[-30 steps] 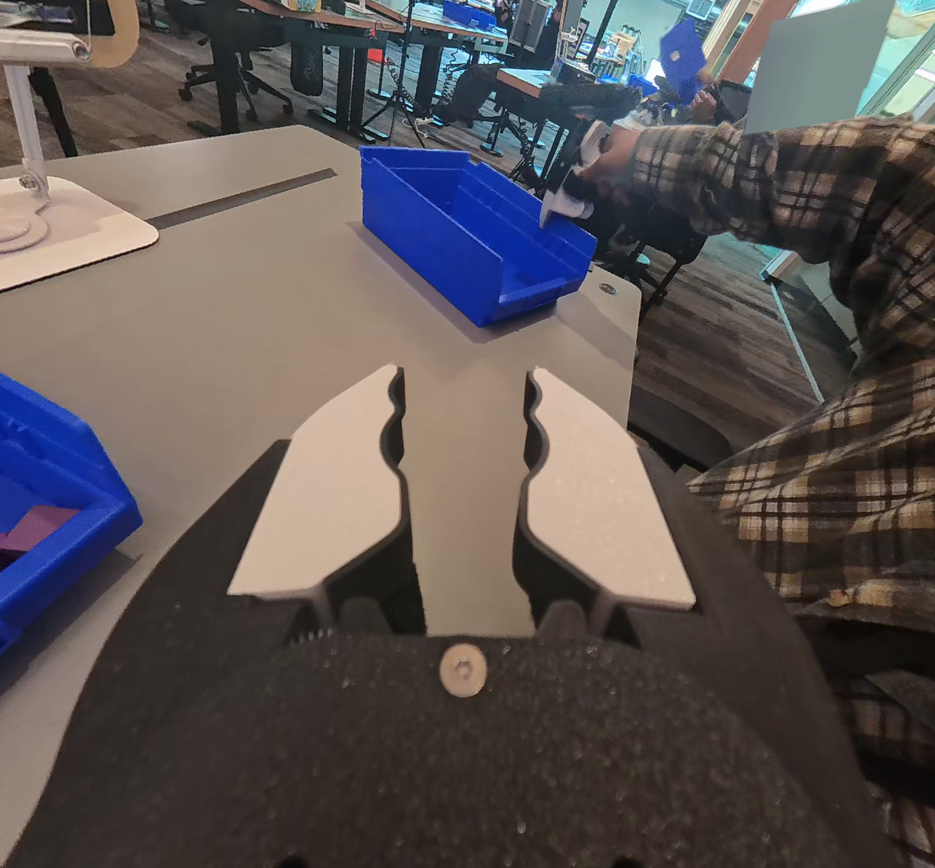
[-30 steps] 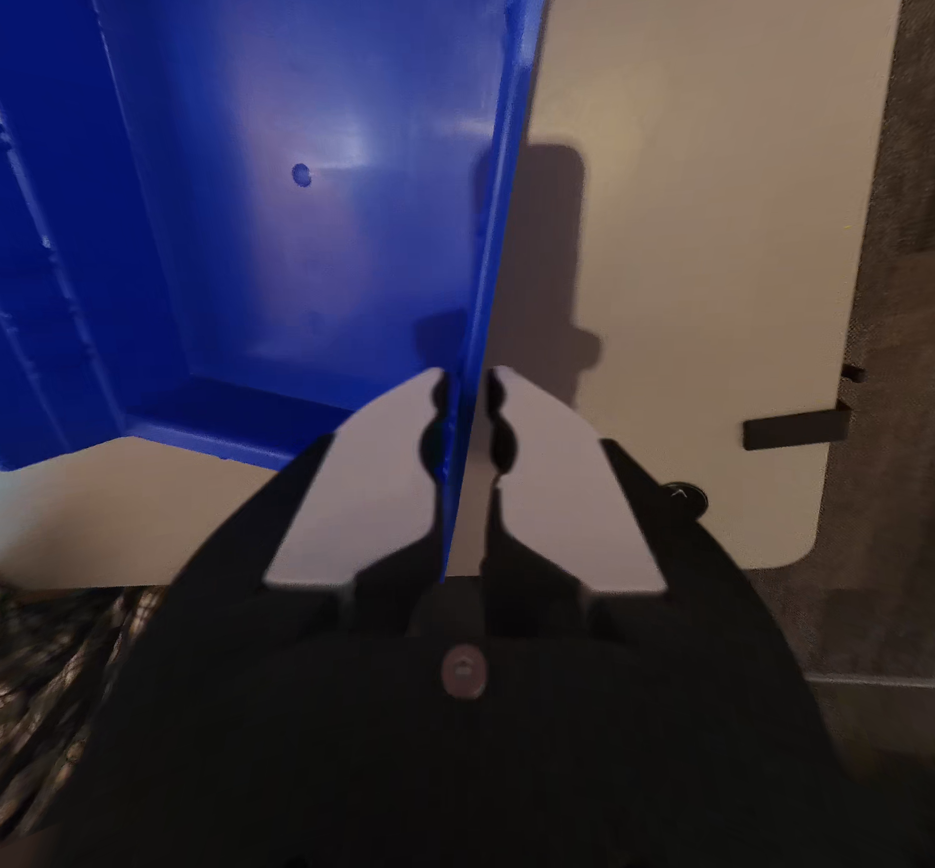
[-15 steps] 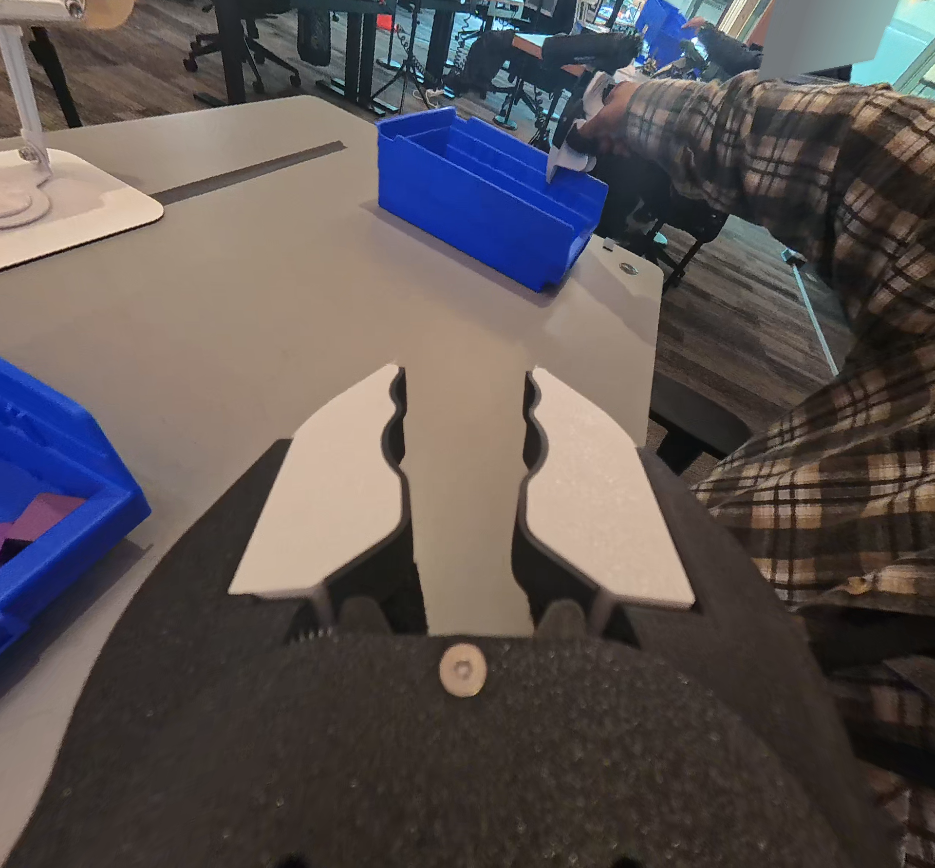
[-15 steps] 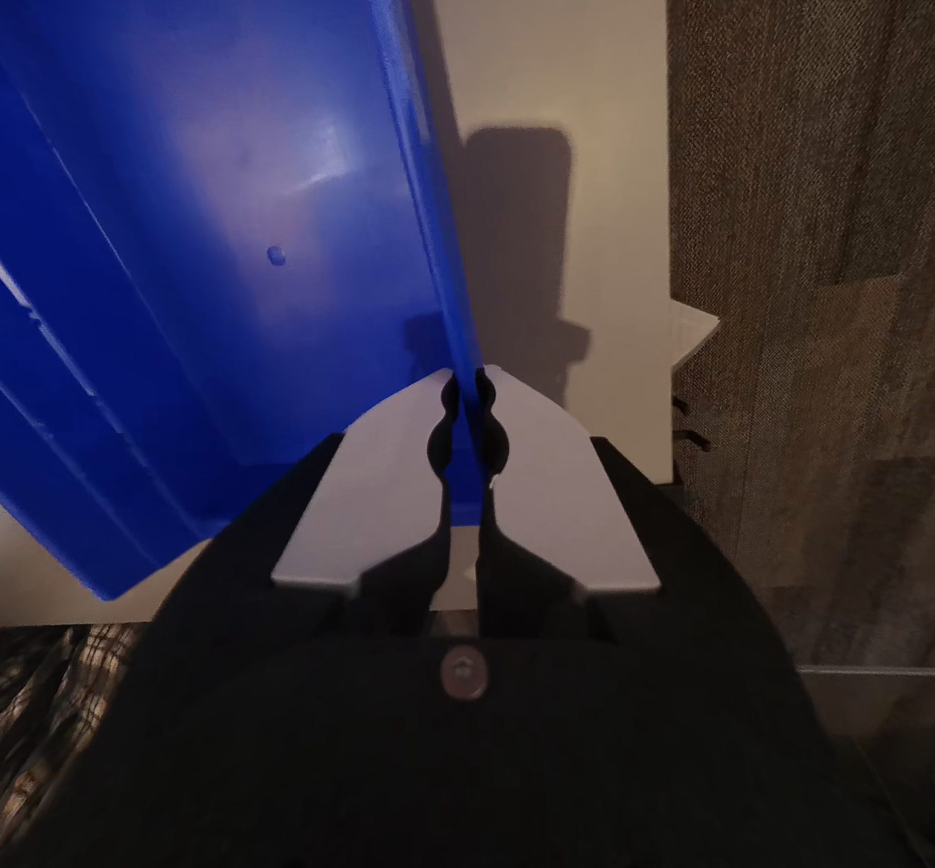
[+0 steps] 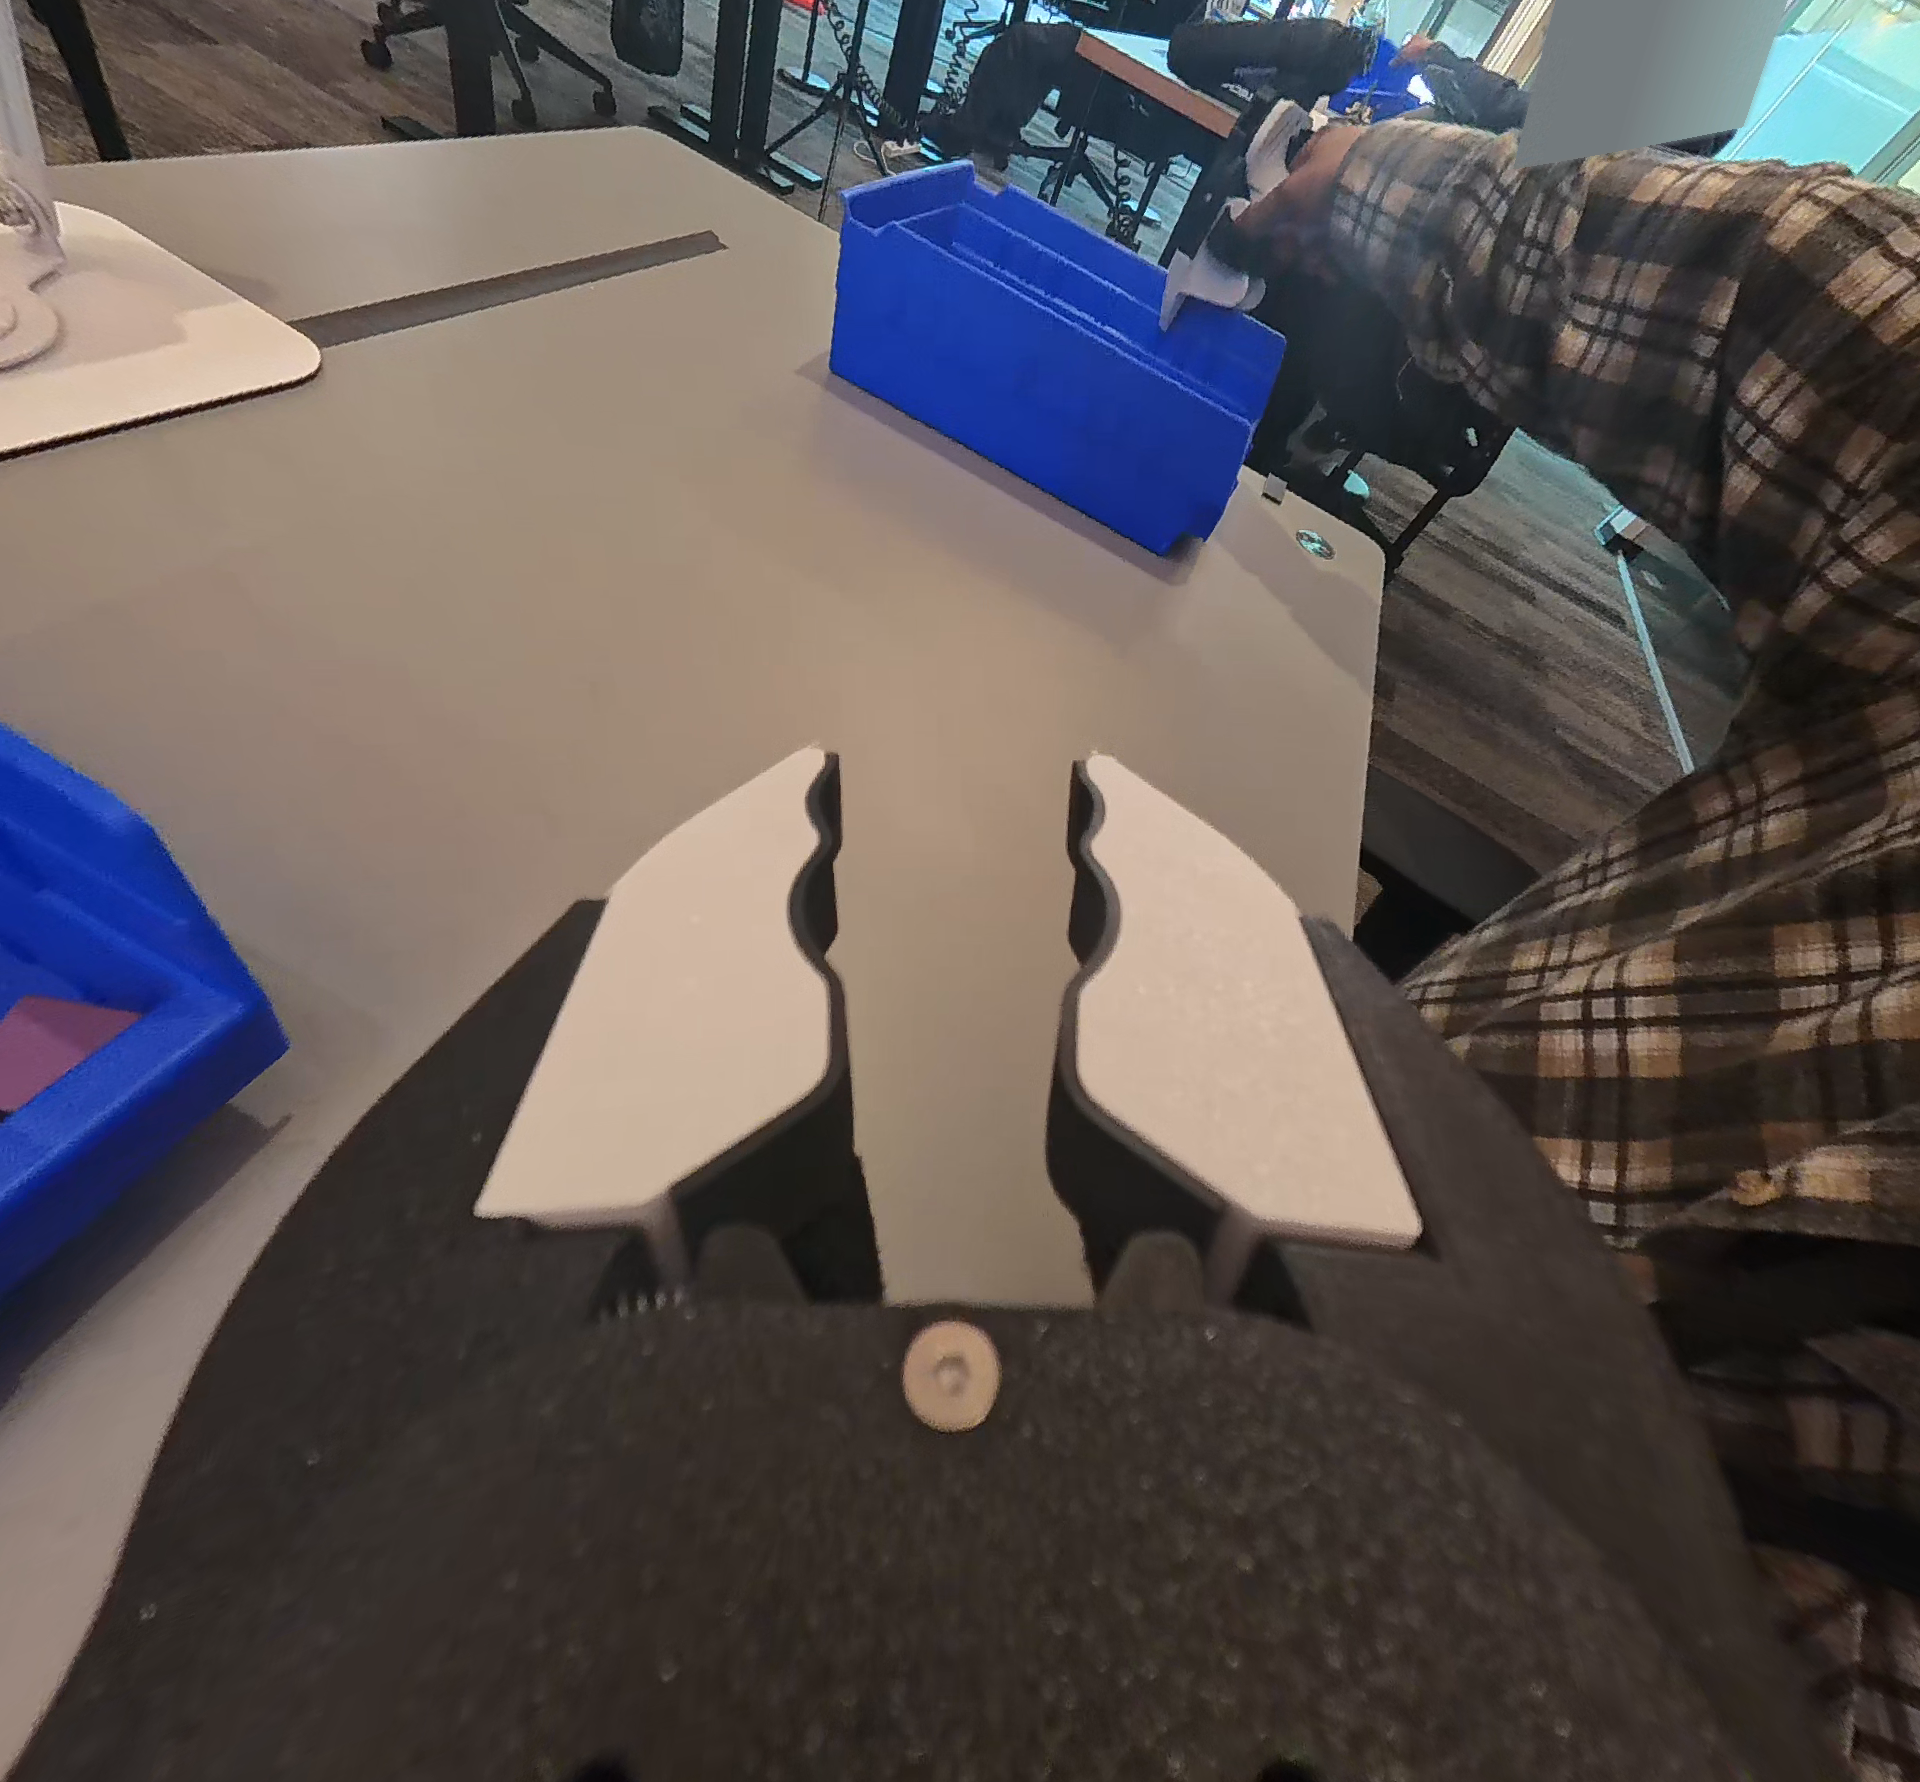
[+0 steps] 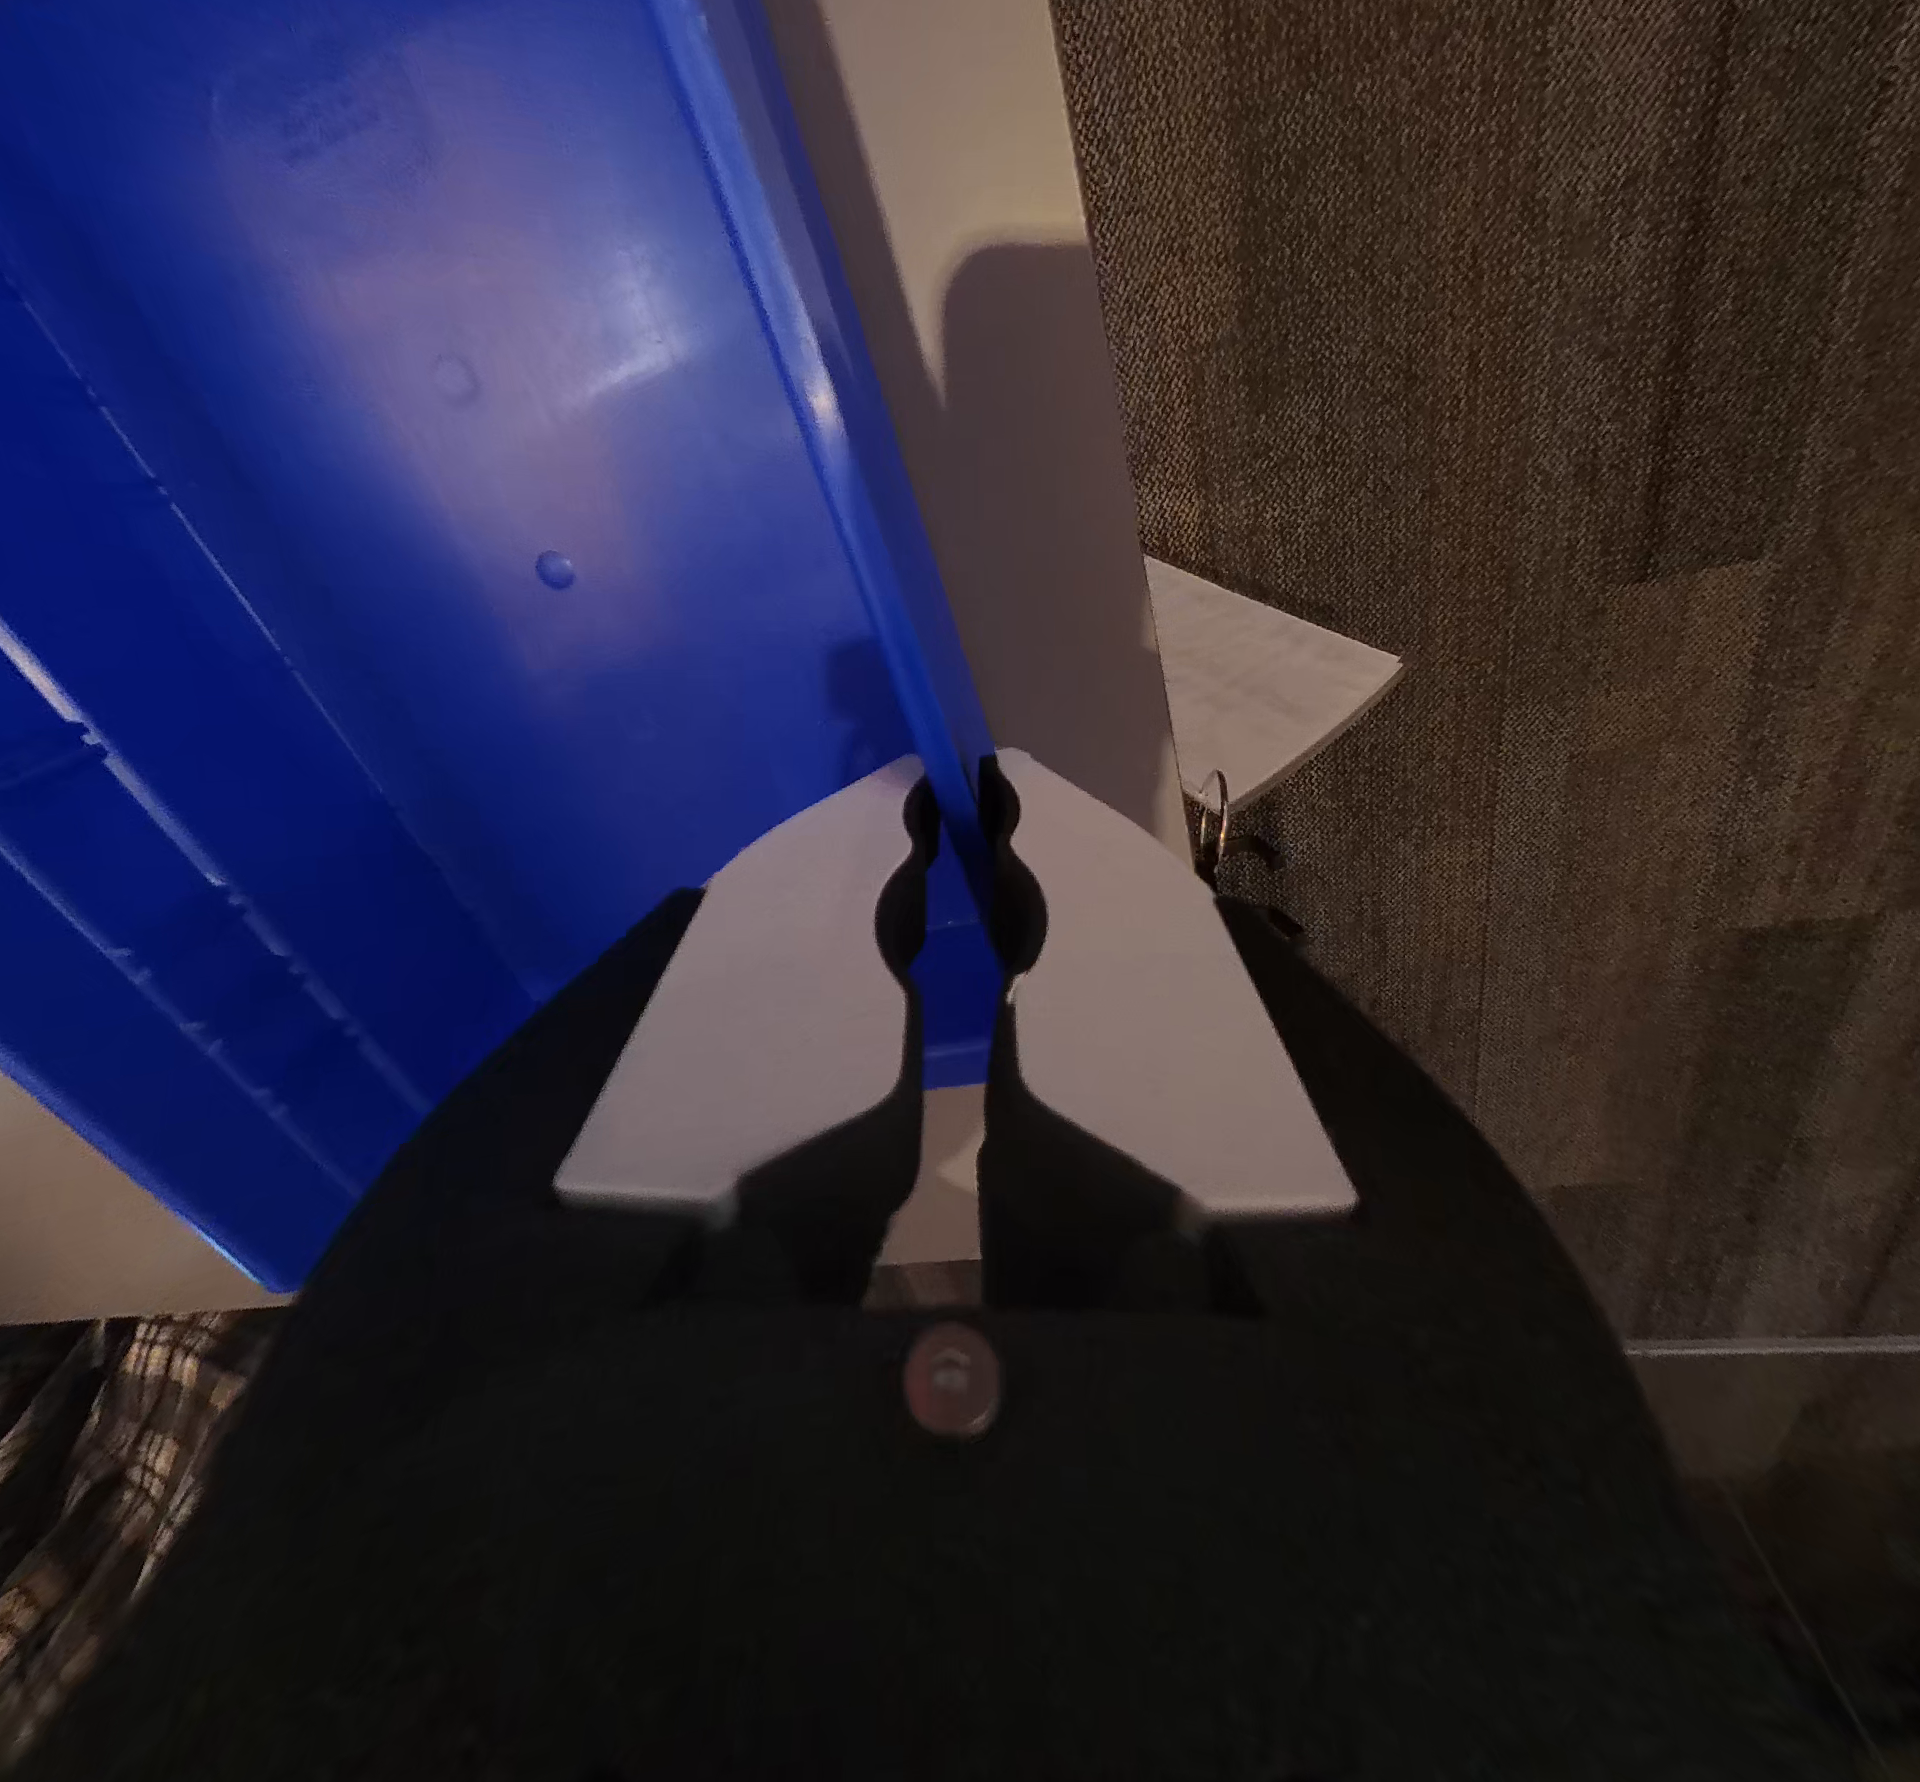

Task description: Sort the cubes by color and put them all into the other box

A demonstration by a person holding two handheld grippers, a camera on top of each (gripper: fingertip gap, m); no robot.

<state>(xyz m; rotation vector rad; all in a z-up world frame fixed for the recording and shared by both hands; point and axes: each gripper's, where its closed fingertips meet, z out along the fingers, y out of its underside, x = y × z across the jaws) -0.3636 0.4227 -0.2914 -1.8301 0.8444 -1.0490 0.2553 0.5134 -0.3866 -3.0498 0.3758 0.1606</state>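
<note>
Empty blue box (image 6: pixel 436 444) swung nearer table corner, right gripper (image 6: pixel 961 776) clamped on its wall, left gripper (image 5: pixel 951 766) apart

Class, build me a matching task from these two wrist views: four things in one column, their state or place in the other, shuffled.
Things
1. left tongs
2. right tongs
3. purple cube
4. far blue box

States
A. shut on a box wall
B. open, holding nothing
C. lying in the near box
D. empty, near the table's far corner

Pairs: 1-B, 2-A, 3-C, 4-D
</note>
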